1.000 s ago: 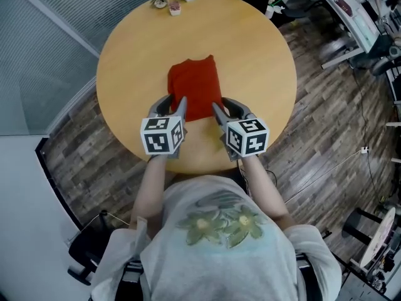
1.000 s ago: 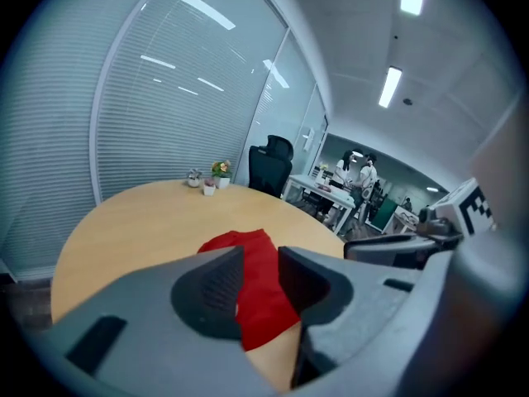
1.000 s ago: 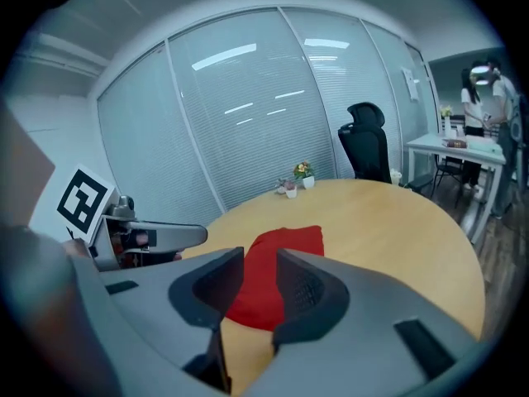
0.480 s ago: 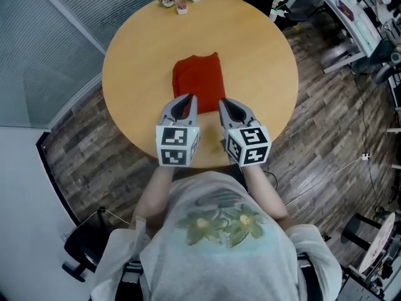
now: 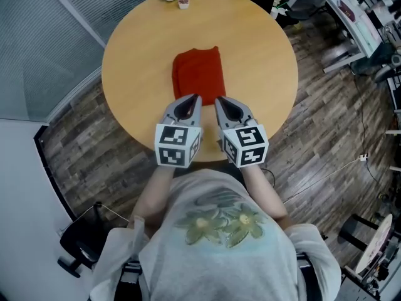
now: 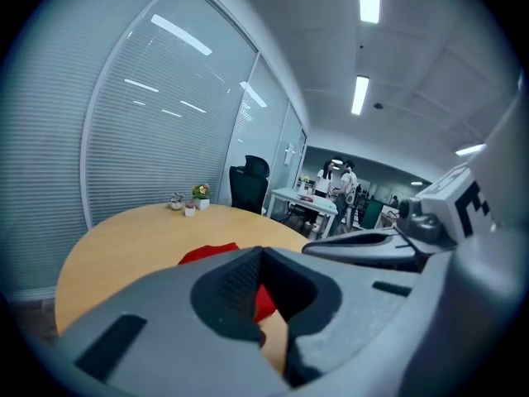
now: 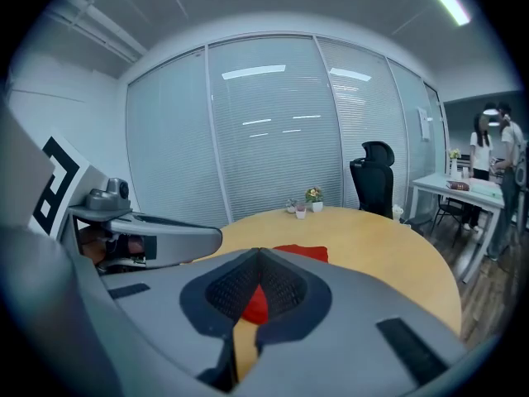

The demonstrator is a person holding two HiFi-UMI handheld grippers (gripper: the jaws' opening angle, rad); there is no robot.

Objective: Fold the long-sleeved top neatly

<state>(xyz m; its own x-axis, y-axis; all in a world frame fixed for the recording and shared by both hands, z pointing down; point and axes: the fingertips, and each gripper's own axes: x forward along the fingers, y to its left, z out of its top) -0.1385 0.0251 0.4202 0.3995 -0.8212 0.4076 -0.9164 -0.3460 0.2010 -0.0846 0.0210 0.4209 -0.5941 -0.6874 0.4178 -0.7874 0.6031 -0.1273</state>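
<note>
- The left gripper (image 5: 194,98) and right gripper (image 5: 218,100) have just closed their jaws tip to tip, with nothing between them.
- 1 second ago they stood open at the garment's near corners; now both are drawn back, just off its near edge.
- The long-sleeved top (image 5: 198,74) lies as 1 compact rectangle at the middle of the table (image 5: 138,55); the fold looks finished.
</note>
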